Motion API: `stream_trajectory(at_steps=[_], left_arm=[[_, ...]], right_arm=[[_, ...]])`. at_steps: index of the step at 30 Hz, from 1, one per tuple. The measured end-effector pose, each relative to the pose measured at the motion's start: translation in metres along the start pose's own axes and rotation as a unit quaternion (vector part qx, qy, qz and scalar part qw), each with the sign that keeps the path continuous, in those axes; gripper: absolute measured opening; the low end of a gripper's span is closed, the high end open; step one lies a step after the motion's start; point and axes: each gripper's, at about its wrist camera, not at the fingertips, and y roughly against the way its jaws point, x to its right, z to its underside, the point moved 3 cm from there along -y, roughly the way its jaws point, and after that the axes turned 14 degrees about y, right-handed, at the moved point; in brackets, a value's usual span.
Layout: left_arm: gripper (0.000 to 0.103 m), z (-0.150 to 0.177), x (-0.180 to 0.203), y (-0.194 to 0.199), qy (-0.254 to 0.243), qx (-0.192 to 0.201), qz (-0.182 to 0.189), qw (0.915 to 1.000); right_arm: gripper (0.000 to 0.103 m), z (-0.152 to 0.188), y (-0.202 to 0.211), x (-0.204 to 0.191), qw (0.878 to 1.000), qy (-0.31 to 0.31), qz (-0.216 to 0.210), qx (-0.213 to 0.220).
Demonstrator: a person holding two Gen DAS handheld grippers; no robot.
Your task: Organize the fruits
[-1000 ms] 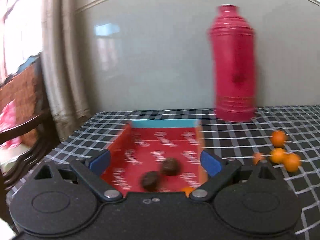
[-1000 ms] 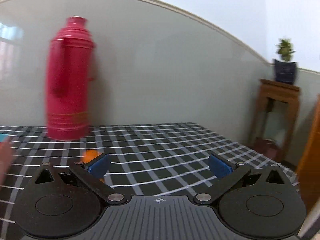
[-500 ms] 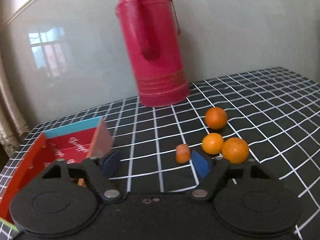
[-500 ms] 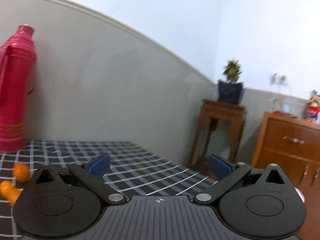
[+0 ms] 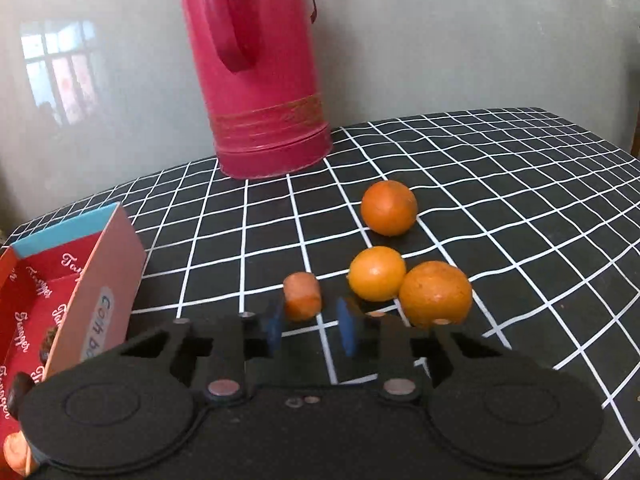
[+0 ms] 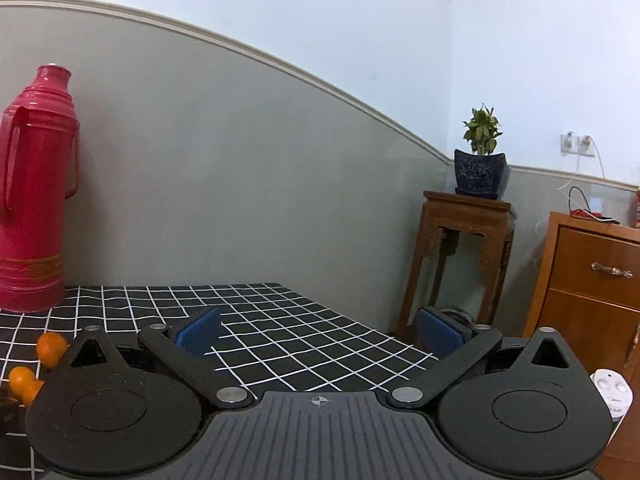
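Left wrist view: left gripper angled down at the checked tablecloth, jaws closing w/ a small orange cylinder piece at the blue pads' tips; can't tell if they press it yet. 3 oranges just right of it: 2 touching, 1 farther back. Red box at left edge holds dark round fruits. Red thermos stands by the wall. Right wrist view: right gripper spread wide, nothing between, held level over the cloth.
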Motion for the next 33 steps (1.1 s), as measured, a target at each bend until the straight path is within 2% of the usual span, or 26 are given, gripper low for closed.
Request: stream_trajectory(at_steps=[4,8,15,20,24,26,29,33], left_arm=[[0.0,0.001,0.002,0.003,-0.009,0.009,-0.003,0.9999],[0.0,0.001,0.002,0.006,-0.013,0.018,-0.002,0.9998],[0.0,-0.003,-0.004,0.022,-0.009,0.054,-0.013,0.9984],[0.0,-0.002,-0.006,0.026,-0.011,0.051,-0.015,0.9985],[0.042,-0.002,-0.004,0.026,-0.015,0.054,-0.016,0.9983],[0.05,-0.003,-0.001,0.026,-0.016,0.059,-0.018,0.998],[0.049,-0.003,0.0,0.019,-0.011,0.049,-0.014,0.9986],[0.036,-0.005,-0.005,0.005,0.009,0.019,-0.009,0.9997]], right_arm=[[0.103,0.0,-0.002,0.0,1.0,-0.004,-0.004,-0.003],[0.103,0.0,-0.002,-0.002,1.0,-0.008,-0.011,-0.006],[0.103,-0.003,0.002,-0.008,1.0,-0.006,-0.019,0.001],[0.103,-0.004,0.002,-0.011,1.0,-0.004,-0.025,0.0],[0.103,-0.004,0.005,-0.016,0.999,0.003,-0.035,0.004],[0.103,-0.004,0.004,-0.018,0.999,0.01,-0.034,0.007],[0.103,-0.003,0.002,-0.018,0.999,0.008,-0.036,0.005],[0.103,-0.002,-0.001,-0.014,0.999,0.003,-0.041,0.001]])
